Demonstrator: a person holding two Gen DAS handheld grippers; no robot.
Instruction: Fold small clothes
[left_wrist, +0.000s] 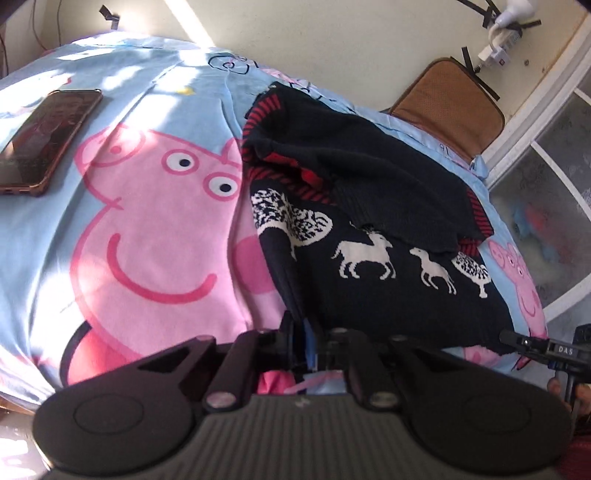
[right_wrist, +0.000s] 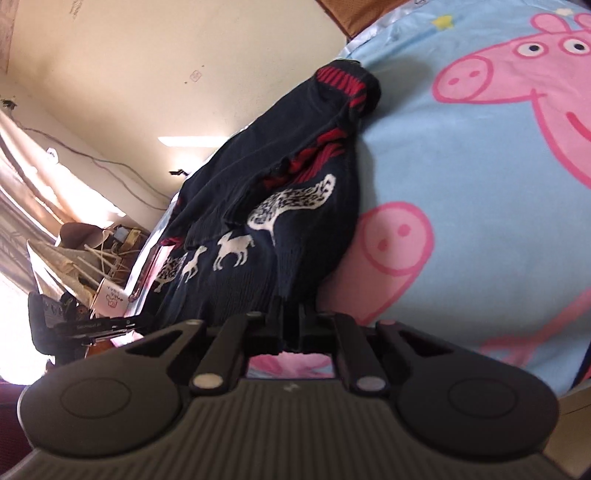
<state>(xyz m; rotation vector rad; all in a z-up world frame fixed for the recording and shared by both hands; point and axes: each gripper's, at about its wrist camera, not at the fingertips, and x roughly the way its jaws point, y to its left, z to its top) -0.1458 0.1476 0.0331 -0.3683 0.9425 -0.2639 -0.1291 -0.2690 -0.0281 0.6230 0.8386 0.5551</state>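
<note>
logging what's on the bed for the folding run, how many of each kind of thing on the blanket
sweater: 1
phone: 1
tongs: 2, left and right, both shut on the sweater hem
total: 4, all on or at the pig-print blanket

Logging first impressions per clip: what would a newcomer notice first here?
The big pink cartoon pig on the blue sheet, left of a dark sweater with white animals. Both grippers, left and right, are shut on the sweater's near edge. A phone lies far left.
</note>
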